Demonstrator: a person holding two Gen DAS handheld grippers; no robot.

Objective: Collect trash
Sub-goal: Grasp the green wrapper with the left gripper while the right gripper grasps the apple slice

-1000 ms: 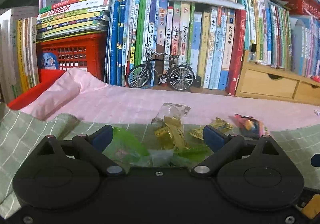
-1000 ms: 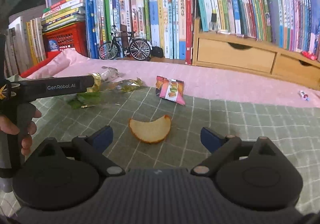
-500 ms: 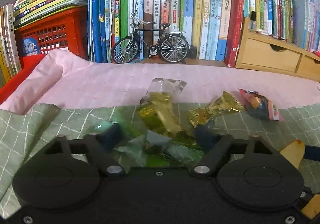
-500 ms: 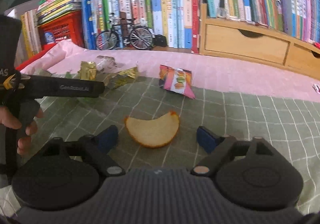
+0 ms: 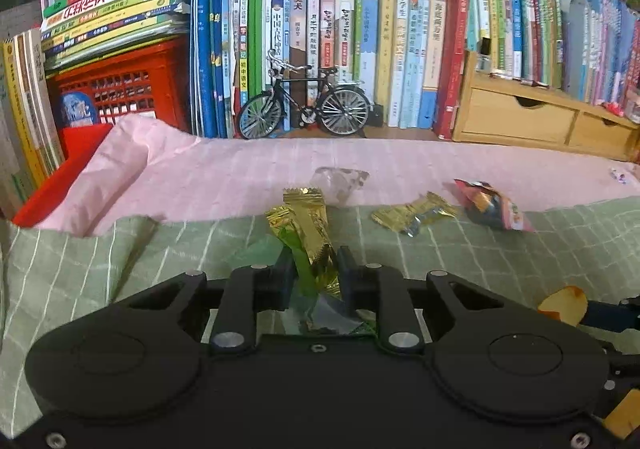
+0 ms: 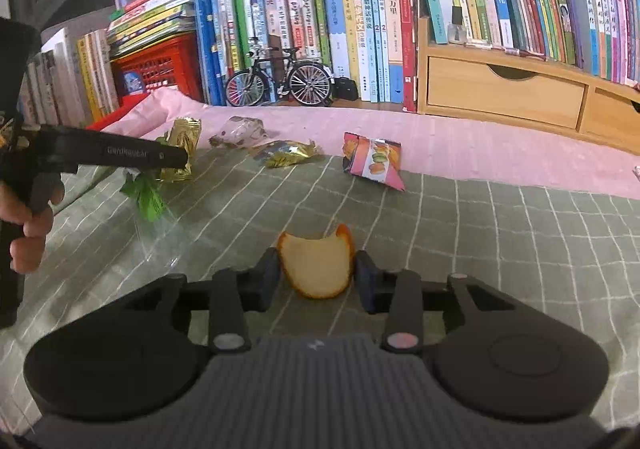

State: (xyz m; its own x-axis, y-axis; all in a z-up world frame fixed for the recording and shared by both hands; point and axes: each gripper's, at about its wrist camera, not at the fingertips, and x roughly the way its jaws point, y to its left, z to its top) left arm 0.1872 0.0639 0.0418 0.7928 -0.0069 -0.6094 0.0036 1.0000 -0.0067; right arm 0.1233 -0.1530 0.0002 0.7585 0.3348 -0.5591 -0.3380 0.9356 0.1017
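Note:
My left gripper [image 5: 313, 269] is shut on a gold and green wrapper [image 5: 308, 229], which stands up between the fingers; from the right wrist view the same wrapper [image 6: 182, 153] hangs at the tip of the left gripper [image 6: 176, 159]. My right gripper [image 6: 316, 269] is shut on an orange peel [image 6: 316, 265], lifted slightly above the green checked cloth [image 6: 480, 249]. On the cloth's far edge lie a second gold wrapper [image 5: 414, 213], a clear crumpled wrapper [image 5: 340, 179] and a pink snack packet [image 6: 374, 163].
Rows of upright books [image 5: 360, 49], a model bicycle [image 5: 306, 105], a red crate [image 5: 116, 89] and a wooden drawer unit [image 5: 532, 121] line the back. A pink cloth [image 5: 224, 177] covers the far table. A hand [image 6: 28, 225] holds the left gripper's handle.
Both grippers went from open to shut: the left closed on the gold and green wrapper and lifted it, the right moved forward and closed on the orange peel.

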